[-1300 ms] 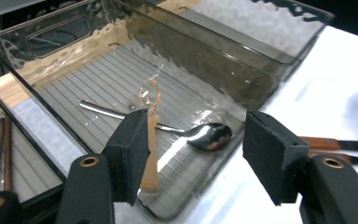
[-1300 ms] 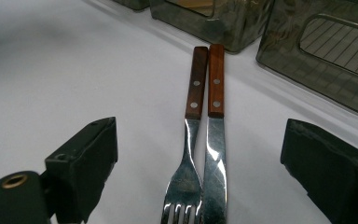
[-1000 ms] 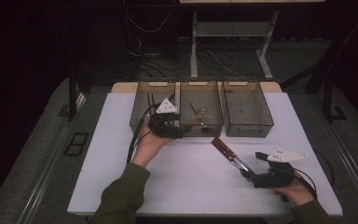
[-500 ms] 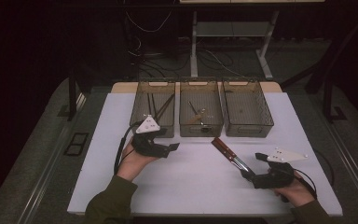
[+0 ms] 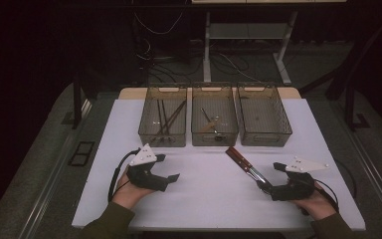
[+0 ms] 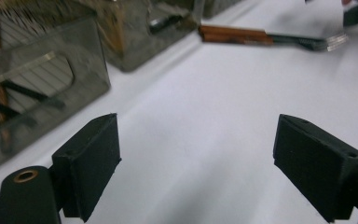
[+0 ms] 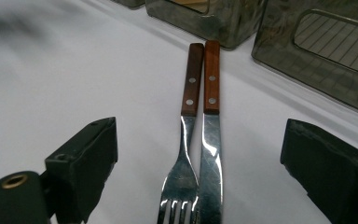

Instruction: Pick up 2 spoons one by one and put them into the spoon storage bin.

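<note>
fork (image 7: 181, 177) and knife (image 7: 210, 154), wood-handled, lying side by side between right gripper (image 7: 200, 163) wide-open fingers, ungripped | left gripper (image 6: 198, 163) jaws opening, gripping nothing | bins (image 7: 326, 51) standing beyond handles

Fork (image 7: 181, 177) and knife (image 7: 210, 158): glossy polished metal, smooth reddish-brown wood handles with bright metal rivets. Bins (image 5: 214, 122): smoky translucent plastic, slightly glossy. Bench (image 5: 204, 194): white, smooth, matt. Left gripper (image 6: 196, 163) and right gripper (image 7: 200, 168): black matt pads, finely grainy.
</note>
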